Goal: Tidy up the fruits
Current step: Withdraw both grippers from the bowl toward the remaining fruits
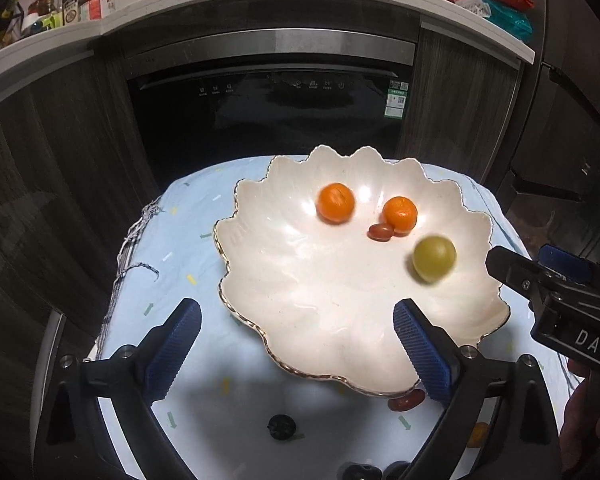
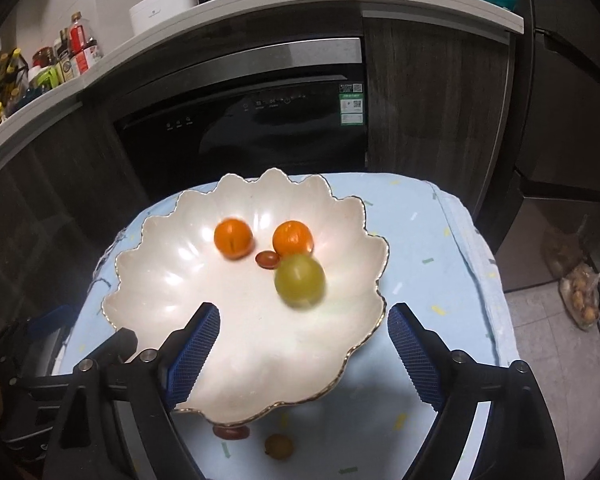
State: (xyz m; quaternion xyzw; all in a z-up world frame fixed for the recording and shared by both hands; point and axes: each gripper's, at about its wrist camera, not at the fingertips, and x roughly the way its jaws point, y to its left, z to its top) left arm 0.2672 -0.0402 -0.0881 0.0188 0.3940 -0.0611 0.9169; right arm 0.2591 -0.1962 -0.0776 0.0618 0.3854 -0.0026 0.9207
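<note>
Fruits are lying partly inside a white scalloped ceramic bowl with a gold rim (image 1: 260,312) and partly on the worktop covered by a pale blue cloth (image 1: 204,396). A round yellow-green fruit (image 2: 299,281), blurred, is showing just ahead of the right gripper (image 2: 303,354), above the bowl's inner surface; whether it is touching the bowl cannot be told. Beyond it, two small orange citrus fruits (image 2: 233,239) (image 2: 292,237) and a small red oval fruit (image 2: 267,259) are sitting in the bowl, the red one between them and just beside the farther-right orange.

The right gripper is standing wide open and gripping nothing, its blue ribbed pads (image 2: 194,354) reaching over the bowl's near rim. The left gripper (image 1: 296,350) is likewise spread wide and empty, hovering over the bowl's near left edge.

Below the bowl's near rim, close to the right gripper, a red oval fruit (image 2: 231,432) and a small orange-yellow fruit (image 2: 279,446) are lying on the cloth. Nearer the left gripper, a dark round berry (image 1: 281,427) is resting on the cloth.
</note>
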